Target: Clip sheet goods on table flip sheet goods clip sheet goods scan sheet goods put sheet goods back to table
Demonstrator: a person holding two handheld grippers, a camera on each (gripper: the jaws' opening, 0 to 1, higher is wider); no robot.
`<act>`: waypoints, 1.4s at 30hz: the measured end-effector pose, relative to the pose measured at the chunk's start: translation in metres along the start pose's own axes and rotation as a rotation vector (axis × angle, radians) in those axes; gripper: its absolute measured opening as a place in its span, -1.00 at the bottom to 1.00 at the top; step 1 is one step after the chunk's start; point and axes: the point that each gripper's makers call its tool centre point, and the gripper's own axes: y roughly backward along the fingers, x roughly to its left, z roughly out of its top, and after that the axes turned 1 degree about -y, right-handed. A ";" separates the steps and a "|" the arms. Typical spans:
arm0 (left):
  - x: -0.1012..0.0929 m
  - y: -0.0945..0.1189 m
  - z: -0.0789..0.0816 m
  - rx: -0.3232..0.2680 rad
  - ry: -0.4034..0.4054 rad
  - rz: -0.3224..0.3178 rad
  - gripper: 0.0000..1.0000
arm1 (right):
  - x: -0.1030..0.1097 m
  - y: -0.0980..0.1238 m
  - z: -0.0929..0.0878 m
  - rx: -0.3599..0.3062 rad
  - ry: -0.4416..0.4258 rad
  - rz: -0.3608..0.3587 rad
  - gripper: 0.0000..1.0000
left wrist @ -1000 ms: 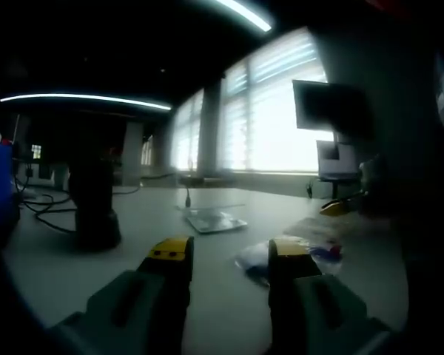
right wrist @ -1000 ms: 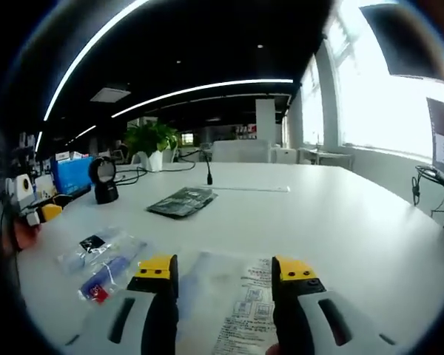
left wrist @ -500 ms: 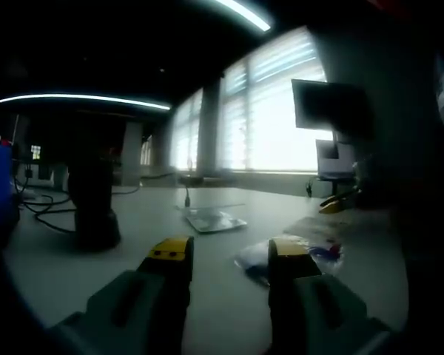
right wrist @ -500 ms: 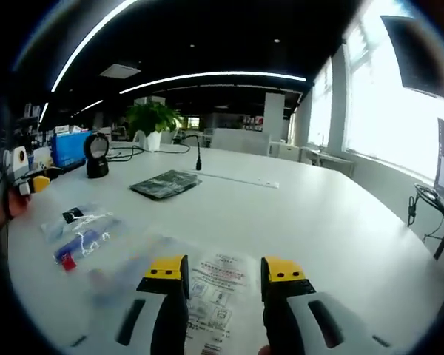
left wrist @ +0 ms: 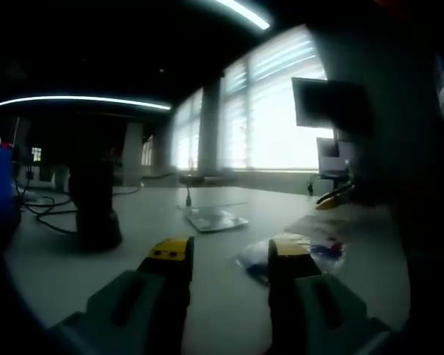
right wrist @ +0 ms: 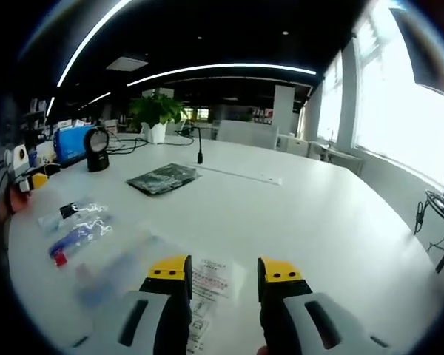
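Observation:
In the right gripper view, a clear sheet bag with a printed label (right wrist: 211, 279) lies flat on the white table (right wrist: 333, 222). My right gripper (right wrist: 223, 269) hangs low over it, open, its yellow-tipped jaws on either side of the label. A second clear bag with blue and red items (right wrist: 75, 231) lies to the left, and a dark flat packet (right wrist: 163, 178) sits farther back. The left gripper (left wrist: 229, 255) is open over bare table, with that clear bag (left wrist: 303, 250) just beyond its right jaw and the dark packet (left wrist: 216, 220) ahead.
A black stand scanner (right wrist: 97, 148) (left wrist: 95, 214) stands at the table's far left beside cables and a blue box (right wrist: 70, 142). A potted plant (right wrist: 157, 115), a gooseneck microphone (right wrist: 199, 146) and a long strip (right wrist: 240, 175) sit at the back. Monitor (left wrist: 329, 107) by the windows.
The right gripper has dropped toward the labelled bag and its jaws have narrowed around the label. The left gripper has stayed still.

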 end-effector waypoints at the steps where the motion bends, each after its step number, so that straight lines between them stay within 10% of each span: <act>1: 0.000 0.000 0.000 0.000 0.000 0.000 -0.34 | 0.000 -0.002 0.000 0.008 0.008 0.006 -0.39; 42: 0.000 -0.001 0.000 -0.003 0.007 -0.002 -0.34 | 0.003 -0.028 -0.027 0.210 -0.059 0.153 -0.57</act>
